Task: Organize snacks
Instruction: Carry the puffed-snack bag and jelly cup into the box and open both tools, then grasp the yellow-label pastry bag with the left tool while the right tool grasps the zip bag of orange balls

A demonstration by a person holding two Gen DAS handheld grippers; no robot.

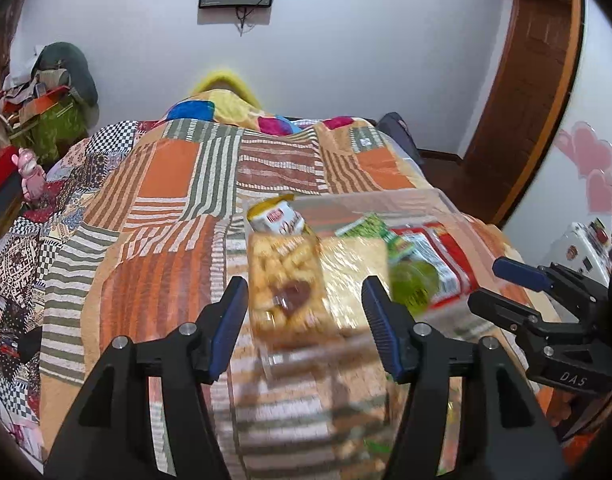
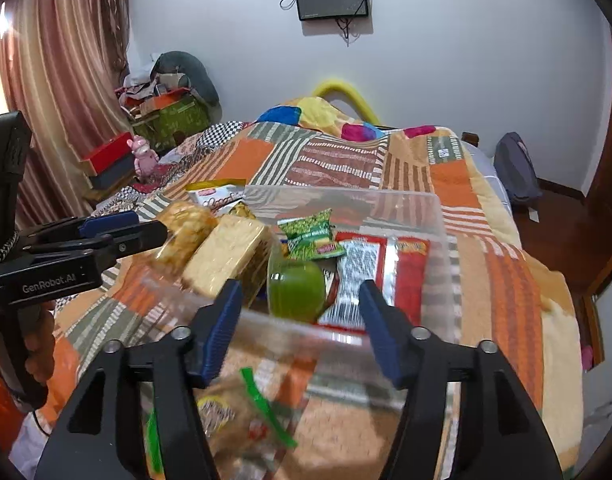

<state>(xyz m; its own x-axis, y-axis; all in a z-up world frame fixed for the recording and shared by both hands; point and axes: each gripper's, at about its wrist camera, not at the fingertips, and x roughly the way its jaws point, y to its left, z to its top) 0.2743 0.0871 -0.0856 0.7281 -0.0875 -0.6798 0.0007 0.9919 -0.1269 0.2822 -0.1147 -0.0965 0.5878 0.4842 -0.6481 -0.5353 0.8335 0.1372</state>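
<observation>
A clear plastic bin (image 2: pixel 437 240) sits on the patchwork bed and holds several snack packs. In it are a green pack (image 2: pixel 311 234), a red and silver pack (image 2: pixel 381 268) and a green jelly cup (image 2: pixel 296 288). A cookie pack with a heart (image 1: pixel 284 284) and a yellow wafer pack (image 1: pixel 353 264) lean at the bin's left side; a white and yellow pack (image 1: pixel 276 218) lies behind them. My left gripper (image 1: pixel 304 320) is open, its jaws on either side of the cookie and wafer packs. My right gripper (image 2: pixel 300 332) is open over the bin's near rim. A blurred snack bag (image 2: pixel 242 412) lies under it.
The patchwork quilt (image 1: pixel 166 184) covers the whole bed. Boxes and a pink toy (image 1: pixel 32 176) stand at the far left. A dark backpack (image 2: pixel 515 168) sits on the floor at the right. The wooden door (image 1: pixel 521 92) is at the far right.
</observation>
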